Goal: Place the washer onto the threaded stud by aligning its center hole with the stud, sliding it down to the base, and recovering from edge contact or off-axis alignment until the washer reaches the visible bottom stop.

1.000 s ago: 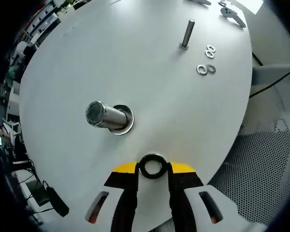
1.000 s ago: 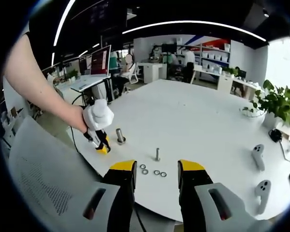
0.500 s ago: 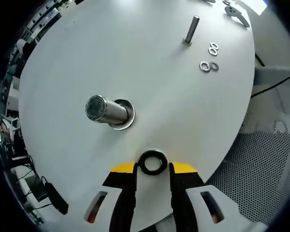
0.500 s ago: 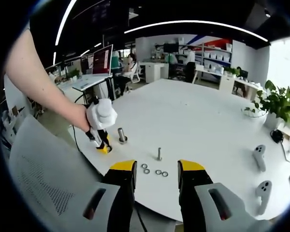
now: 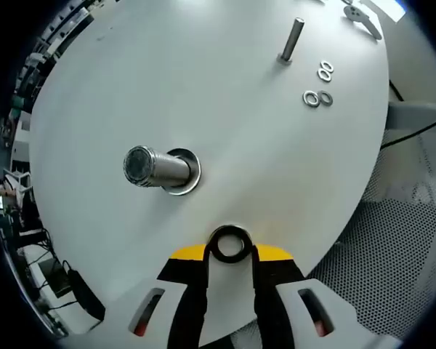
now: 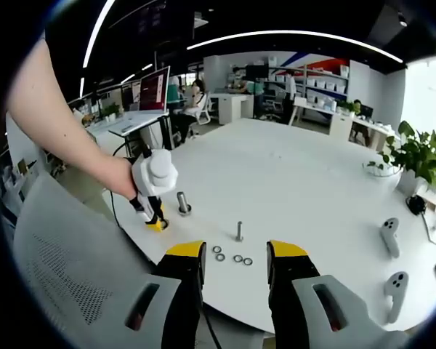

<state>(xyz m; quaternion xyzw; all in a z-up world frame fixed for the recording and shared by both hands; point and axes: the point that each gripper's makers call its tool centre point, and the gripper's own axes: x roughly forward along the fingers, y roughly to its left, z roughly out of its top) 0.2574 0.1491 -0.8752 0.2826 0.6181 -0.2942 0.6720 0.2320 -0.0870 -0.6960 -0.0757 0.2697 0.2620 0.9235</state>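
Pinching a dark washer (image 5: 229,245) by its edges between its yellow-tipped jaws, the left gripper (image 5: 229,256) hung just above the near rim of the round white desk (image 5: 225,109). In the right gripper view the same left gripper (image 6: 155,218) was small under a person's hand (image 6: 123,178), and the washer could not be made out there. The large threaded stud (image 5: 151,169) stood a little beyond the washer and apart from it, seen nearly end-on, so its threads were hard to read; a metal ring at its base (image 5: 189,174) showed partly behind it. Farther off stood a thin stud (image 5: 291,39) with three loose washers (image 5: 318,86) just beside it. A grey controller (image 5: 365,17) was cut off at the far edge.

The right gripper (image 6: 229,256) had its jaws parted with nothing between them, held short of the desk (image 6: 298,182). Two controllers (image 6: 389,254) lay to the right, near a potted plant (image 6: 416,156).
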